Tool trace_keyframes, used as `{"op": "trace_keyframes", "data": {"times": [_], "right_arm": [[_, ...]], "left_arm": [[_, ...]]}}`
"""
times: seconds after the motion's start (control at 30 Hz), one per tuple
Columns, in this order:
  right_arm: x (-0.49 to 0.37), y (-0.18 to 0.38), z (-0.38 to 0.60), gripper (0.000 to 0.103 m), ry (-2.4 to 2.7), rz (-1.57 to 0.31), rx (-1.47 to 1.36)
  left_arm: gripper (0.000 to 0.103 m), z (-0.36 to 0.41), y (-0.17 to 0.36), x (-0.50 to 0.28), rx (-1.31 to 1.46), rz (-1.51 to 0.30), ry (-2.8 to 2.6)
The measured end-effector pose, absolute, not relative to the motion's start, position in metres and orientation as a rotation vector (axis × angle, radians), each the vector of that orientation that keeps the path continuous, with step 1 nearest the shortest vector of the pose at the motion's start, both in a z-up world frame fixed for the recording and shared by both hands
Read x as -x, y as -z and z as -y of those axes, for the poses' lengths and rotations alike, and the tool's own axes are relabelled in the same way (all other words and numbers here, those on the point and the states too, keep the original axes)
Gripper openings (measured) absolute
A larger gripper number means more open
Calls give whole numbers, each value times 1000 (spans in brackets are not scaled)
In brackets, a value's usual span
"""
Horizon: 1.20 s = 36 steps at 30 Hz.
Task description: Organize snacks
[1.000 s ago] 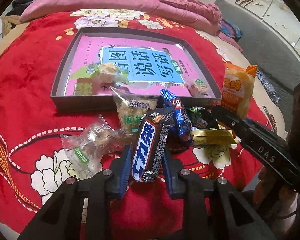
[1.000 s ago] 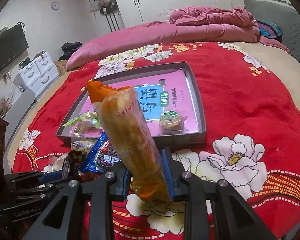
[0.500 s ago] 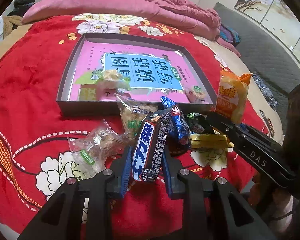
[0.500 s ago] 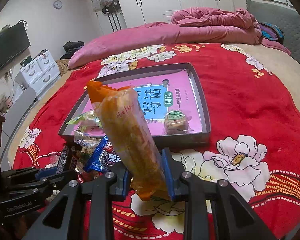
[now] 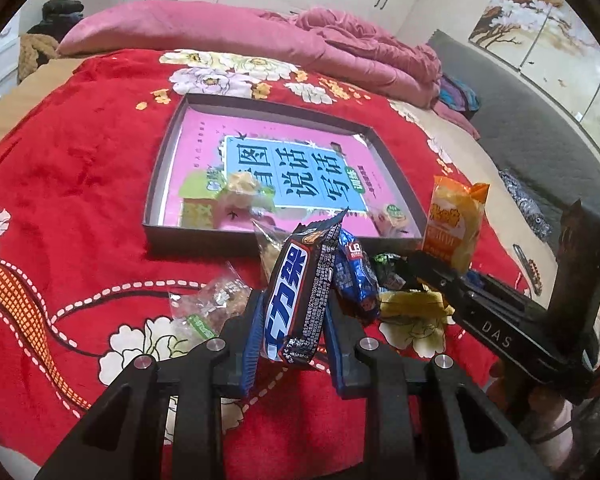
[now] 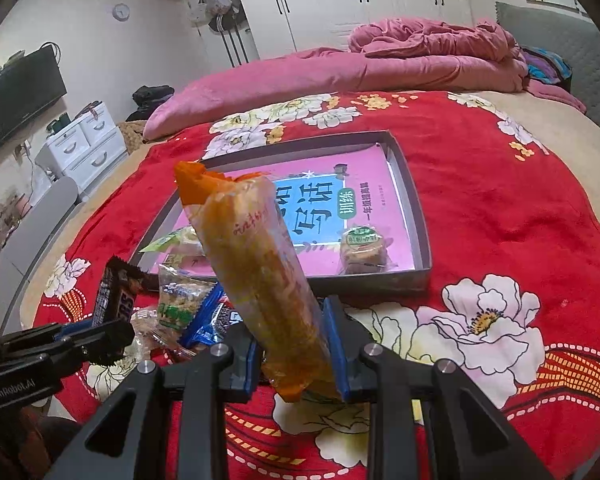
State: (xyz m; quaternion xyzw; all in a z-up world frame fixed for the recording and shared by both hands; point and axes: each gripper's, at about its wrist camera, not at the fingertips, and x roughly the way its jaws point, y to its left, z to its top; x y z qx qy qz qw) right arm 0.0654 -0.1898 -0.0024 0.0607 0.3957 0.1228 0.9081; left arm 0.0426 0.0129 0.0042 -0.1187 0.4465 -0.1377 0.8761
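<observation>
My left gripper (image 5: 294, 322) is shut on a dark chocolate bar (image 5: 298, 288) with a blue-and-white label, held above the red blanket. My right gripper (image 6: 290, 344) is shut on a long orange snack pack (image 6: 256, 276), held upright; it also shows at the right of the left wrist view (image 5: 454, 222). A shallow grey box (image 5: 156, 184) with a pink book inside lies ahead and holds a few wrapped snacks (image 5: 242, 188), one a round cake (image 6: 362, 246). Loose snacks lie before the box: a blue pack (image 5: 356, 276), a yellow pack (image 5: 414, 306), a clear pack (image 5: 212, 306).
A pink pillow and a crumpled pink quilt (image 6: 432, 46) lie at the far end of the bed. White wardrobes, a white drawer unit (image 6: 86, 146) and a wall TV stand beyond. A grey padded surface (image 5: 540, 136) runs along the right.
Both grippers have lifted a little with their snacks still held. The box now looks slightly farther away and lower in both views.
</observation>
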Motion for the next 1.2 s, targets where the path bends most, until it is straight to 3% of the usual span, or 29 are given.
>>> {"op": "trace_keyframes", "data": {"times": [1.2], "right_arm": [[-85,1,209,29,-196,-775,-170]], "left_arm": [[29,-40,-5,-66,363,-856,188]]}}
